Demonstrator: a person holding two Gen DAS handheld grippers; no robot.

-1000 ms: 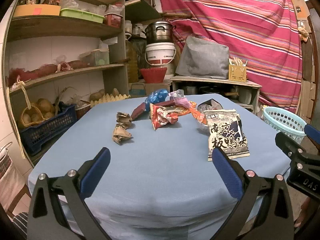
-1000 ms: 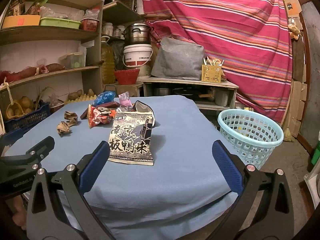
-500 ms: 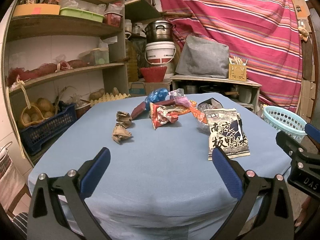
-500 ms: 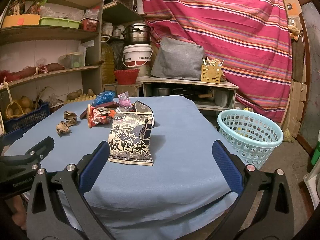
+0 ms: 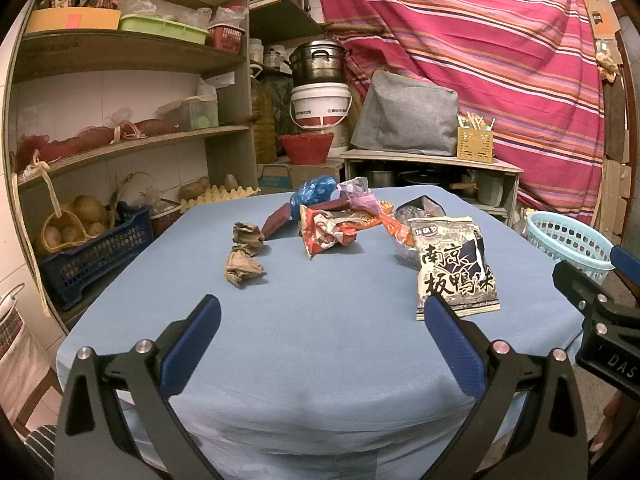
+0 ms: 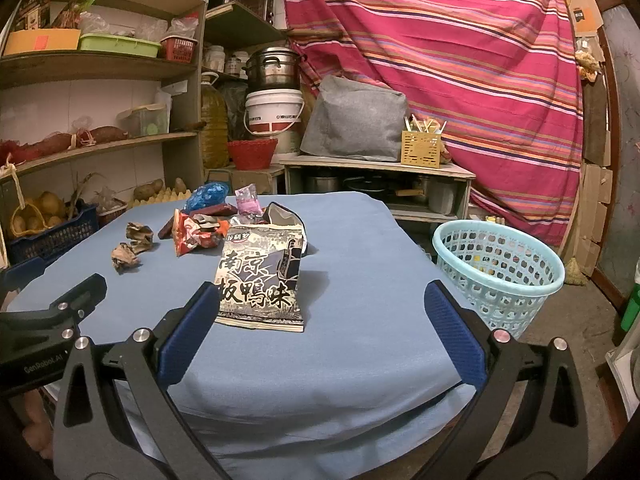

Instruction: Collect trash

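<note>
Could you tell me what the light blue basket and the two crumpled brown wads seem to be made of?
Light blue basket: apparently moulded plastic, smooth, with regular perforations in its wall. Crumpled brown wads: likely paper, matte with sharp creases, though thin card can't be ruled out.

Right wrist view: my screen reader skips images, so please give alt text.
An open tool hovers over a blue table, facing a snack bag. Crumpled wrappers lie beyond; a basket stands right.
</note>
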